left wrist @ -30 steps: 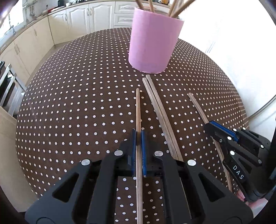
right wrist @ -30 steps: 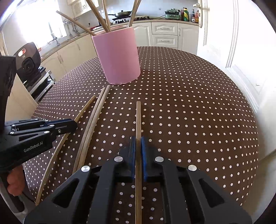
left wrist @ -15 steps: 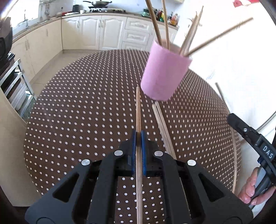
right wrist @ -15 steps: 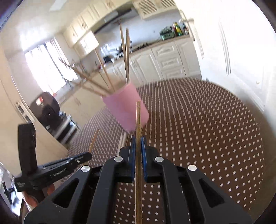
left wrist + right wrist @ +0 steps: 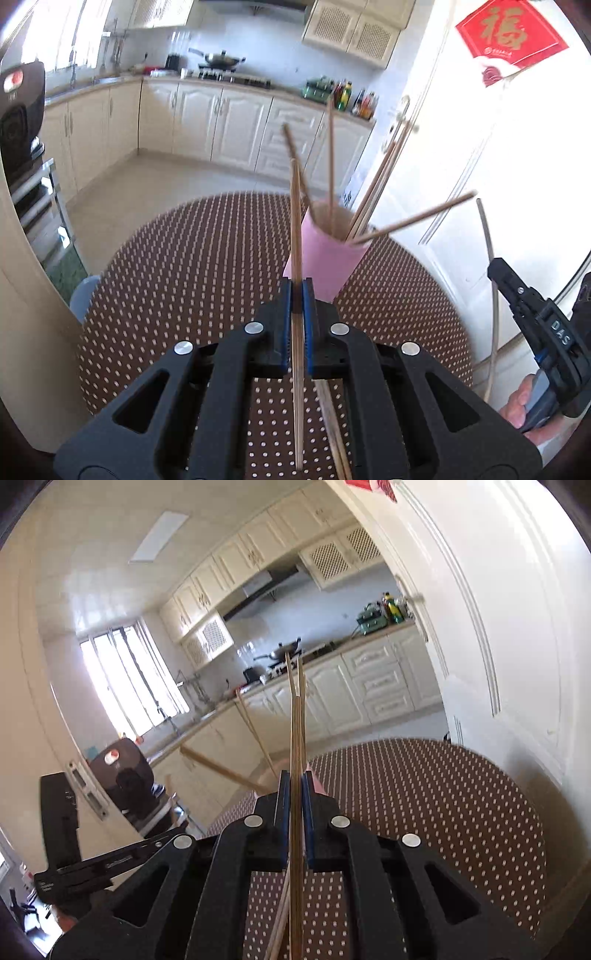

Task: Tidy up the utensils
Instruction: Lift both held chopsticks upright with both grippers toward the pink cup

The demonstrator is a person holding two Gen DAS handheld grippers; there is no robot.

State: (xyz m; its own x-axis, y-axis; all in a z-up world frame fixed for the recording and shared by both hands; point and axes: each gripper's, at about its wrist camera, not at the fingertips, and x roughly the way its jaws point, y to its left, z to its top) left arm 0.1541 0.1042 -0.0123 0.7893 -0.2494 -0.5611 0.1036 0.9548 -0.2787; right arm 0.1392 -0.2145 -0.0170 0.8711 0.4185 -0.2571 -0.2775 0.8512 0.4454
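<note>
My left gripper [image 5: 296, 286] is shut on a wooden chopstick [image 5: 295, 221], held in the air and pointing toward the pink cup [image 5: 325, 258]. The cup stands on the table with several chopsticks [image 5: 373, 184] leaning out of it. My right gripper [image 5: 296, 775] is shut on another chopstick [image 5: 297, 709], also lifted and aimed over the cup, which shows only as a pink sliver [image 5: 314, 784] behind its fingers. In the left wrist view the right gripper [image 5: 496, 267] is at the right edge with its chopstick [image 5: 489, 251]. Two chopsticks [image 5: 332, 424] lie on the table beneath my left gripper.
The round table has a brown cloth with white dots [image 5: 184, 295]. A white door [image 5: 498, 166] is close on the right, kitchen cabinets [image 5: 207, 122] stand behind, and a black appliance [image 5: 18, 110] sits at the left. A person's hand [image 5: 524, 402] holds the right gripper.
Both grippers have lifted their chopsticks off the table and tipped upward. The cup has dropped lower in both views, and the kitchen now fills the upper part.
</note>
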